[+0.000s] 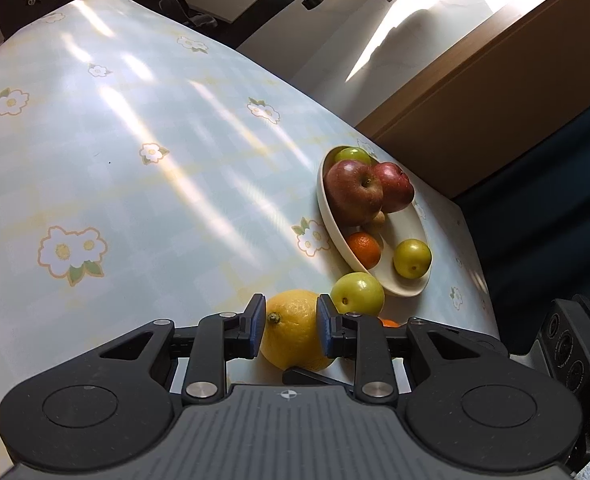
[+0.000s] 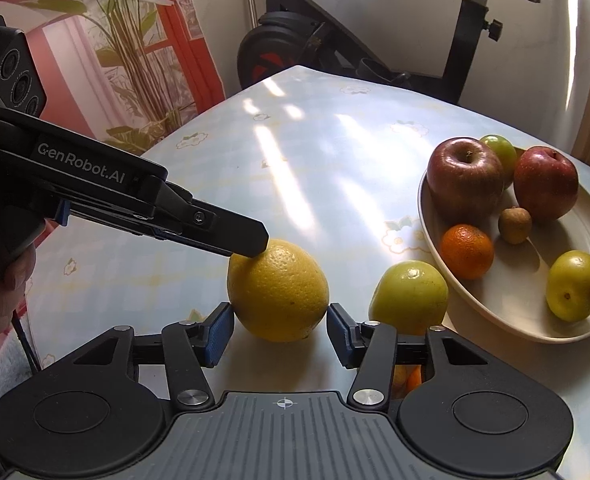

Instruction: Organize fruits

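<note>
Looking at this, I'd say the fruit sorting is well over halfway. The bowl (image 2: 431, 216) near the table's (image 2: 315, 152) right edge already holds two red apples (image 2: 465, 176), an orange (image 2: 466, 251), a small brown fruit (image 2: 515, 225) and two green ones, one at the back (image 2: 499, 153) and one up front (image 2: 573, 285). Still out on the flowered cloth: the big lemon (image 2: 278, 290), a green apple (image 2: 409, 297) just beside the bowl's near rim, and something orange (image 2: 409, 380) mostly hidden under the right gripper's linkage, can't tell what exactly. The lemon is clearly what's being worked on. The left gripper (image 1: 290, 328) sits around its top, blue pads pinched in close against the peel, so I'd call that a grip. The right gripper (image 2: 280, 332) comes in low from the near side with its jaws straddling the lemon; there's a thin gap at each pad, so it isn't actually squeezing. Both tools on one fruit looks like either a handover or just steadying it, hard to say which. My guess at what's left: lemon into the bowl, then the green apple and that hidden orange thing.
</note>
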